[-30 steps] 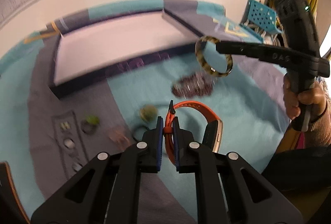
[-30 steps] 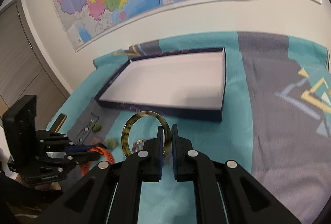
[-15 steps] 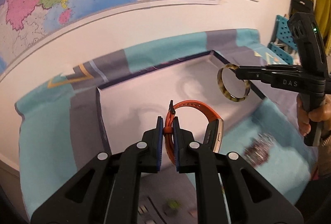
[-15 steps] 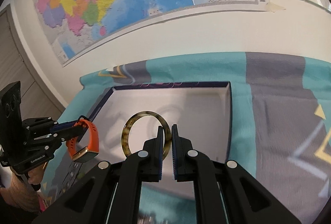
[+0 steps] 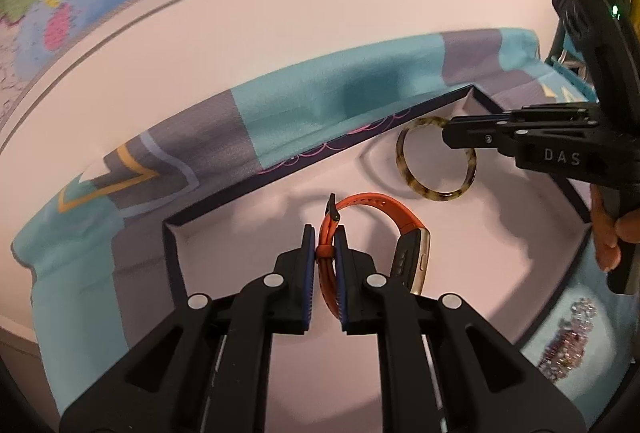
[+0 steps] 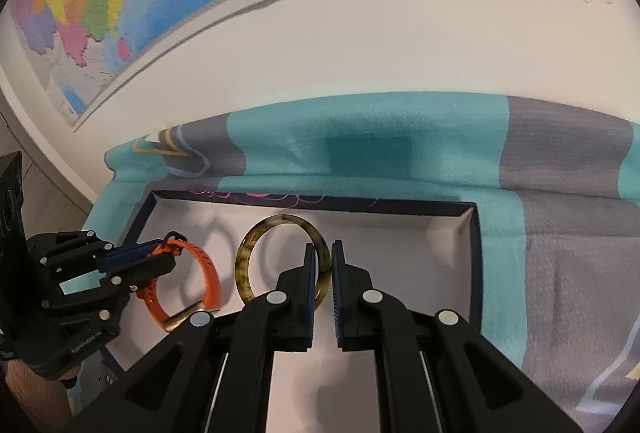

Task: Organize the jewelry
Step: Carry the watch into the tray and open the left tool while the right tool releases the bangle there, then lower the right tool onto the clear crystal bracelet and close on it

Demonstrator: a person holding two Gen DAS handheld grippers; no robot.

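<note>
Two tongs, one piece each: left gripper [image 5: 326, 245] clamps one orange watch [image 5: 400, 225] (gold-cased); right gripper [image 6: 323, 269] pinches one tortoiseshell bangle [image 6: 248, 257], both above one tray [image 6: 472, 257].

Glossy tortoiseshell bangle [image 6: 280, 257]; matt orange rubbery watch strap [image 5: 384, 209], gold metal case; fuzzy cloth [image 6: 400, 153].

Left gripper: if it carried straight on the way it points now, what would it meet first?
Probably the tray's white floor, then its dark far wall. The left gripper, shut on the orange watch, points across the tray. The bangle in the right gripper sits off to the right. Depth is unclear.
</note>
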